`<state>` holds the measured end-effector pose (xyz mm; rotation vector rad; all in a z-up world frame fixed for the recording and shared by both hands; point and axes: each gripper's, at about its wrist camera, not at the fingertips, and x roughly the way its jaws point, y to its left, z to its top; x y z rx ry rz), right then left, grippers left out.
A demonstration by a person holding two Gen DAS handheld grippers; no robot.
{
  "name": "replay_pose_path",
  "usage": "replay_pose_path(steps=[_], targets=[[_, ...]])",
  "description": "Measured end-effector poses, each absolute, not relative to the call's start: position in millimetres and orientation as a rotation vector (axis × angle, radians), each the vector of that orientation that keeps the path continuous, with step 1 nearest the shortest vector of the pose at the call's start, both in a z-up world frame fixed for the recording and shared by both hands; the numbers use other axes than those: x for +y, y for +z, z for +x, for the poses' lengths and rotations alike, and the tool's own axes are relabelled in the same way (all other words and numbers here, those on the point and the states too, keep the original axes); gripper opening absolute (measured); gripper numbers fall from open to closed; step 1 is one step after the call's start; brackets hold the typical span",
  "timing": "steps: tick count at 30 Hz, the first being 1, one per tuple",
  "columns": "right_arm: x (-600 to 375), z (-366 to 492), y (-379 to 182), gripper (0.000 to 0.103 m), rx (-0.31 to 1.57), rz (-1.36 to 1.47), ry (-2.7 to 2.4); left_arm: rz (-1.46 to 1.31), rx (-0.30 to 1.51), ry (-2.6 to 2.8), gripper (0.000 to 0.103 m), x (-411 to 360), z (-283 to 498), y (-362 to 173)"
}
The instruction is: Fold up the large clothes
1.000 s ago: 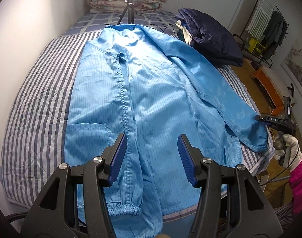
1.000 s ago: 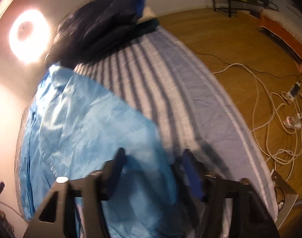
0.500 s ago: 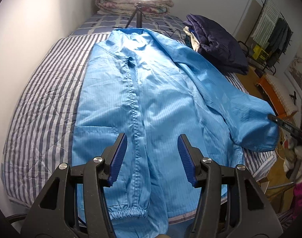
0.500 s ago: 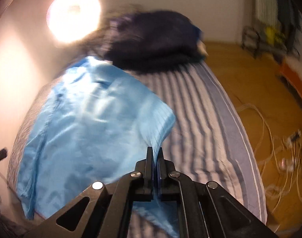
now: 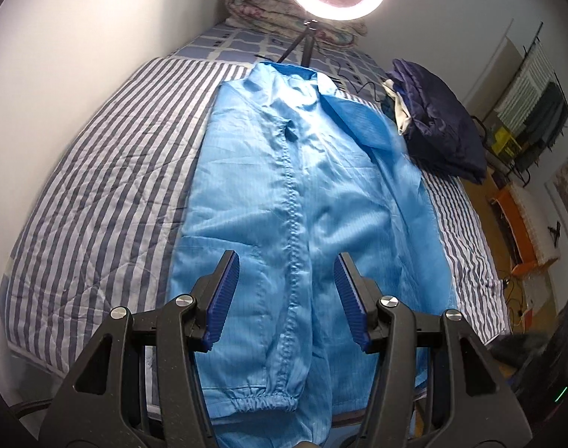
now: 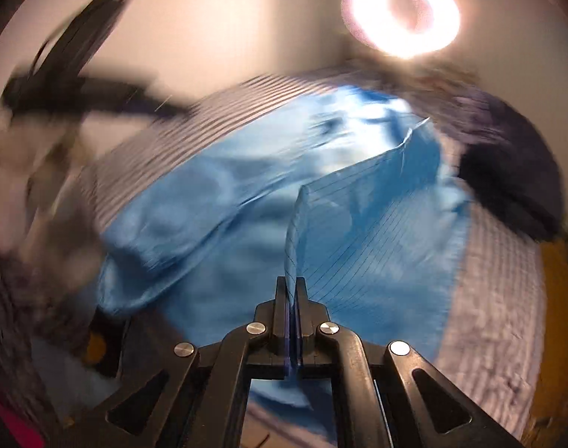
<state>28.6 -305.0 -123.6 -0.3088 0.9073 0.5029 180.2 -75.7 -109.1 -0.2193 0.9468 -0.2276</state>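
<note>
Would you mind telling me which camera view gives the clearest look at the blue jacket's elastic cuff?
The left wrist view: the elastic cuff of the blue jacket lies sharp and unobstructed on the striped bedspread. The right wrist view is motion-blurred; it shows only a fold of jacket fabric pinched in the right gripper, no clear cuff.

1. Left gripper [image 5: 287, 300]: matte black plastic arms, ribbed blue pads [image 5: 224, 295], silver round screws.
2. Right gripper [image 6: 291, 298]: same black frame, silver screws, blue pads.
3. Pink sleeve [image 6: 11, 425], blurred.

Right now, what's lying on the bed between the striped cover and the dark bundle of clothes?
The blue coat lies between the striped cover and the dark bundle, in the left wrist view.
</note>
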Motion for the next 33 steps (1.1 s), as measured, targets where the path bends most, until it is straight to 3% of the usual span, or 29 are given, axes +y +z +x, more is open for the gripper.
replay_pose_path(steps=[6,7,9,10,11,15,24,26,32,33], targets=[[-285,22,-147,0.000,0.967,-0.344,0.567,-0.218,0.980,-0.245,0.054,-75,175,-118],[-285,21,-148,0.005,0.979,-0.338,0.591,-0.210,0.989,-0.254,0.054,-79,173,-121],[-284,12,-148,0.026,0.980,-0.321,0.610,-0.196,1.007,-0.278,0.054,-85,170,-125],[-285,8,-146,0.042,0.979,-0.296,0.636,-0.188,1.013,-0.287,0.054,-87,169,-126],[-289,5,-142,0.048,0.980,-0.258,0.677,-0.178,1.019,-0.299,0.054,-91,167,-128],[-315,-2,-128,0.055,0.960,-0.105,0.770,-0.171,1.051,-0.350,0.054,-103,157,-134],[-436,47,-128,0.055,0.926,0.333,0.576,-0.140,1.131,-0.473,0.054,-144,125,-161],[-454,65,-139,0.038,0.955,0.404,0.495,-0.143,1.165,-0.470,0.054,-154,125,-173],[-462,99,-169,0.038,1.036,0.447,0.385,-0.220,1.258,-0.469,0.054,-172,138,-207],[-459,101,-172,0.038,1.049,0.445,0.378,-0.203,1.257,-0.467,0.049,-176,140,-210]])
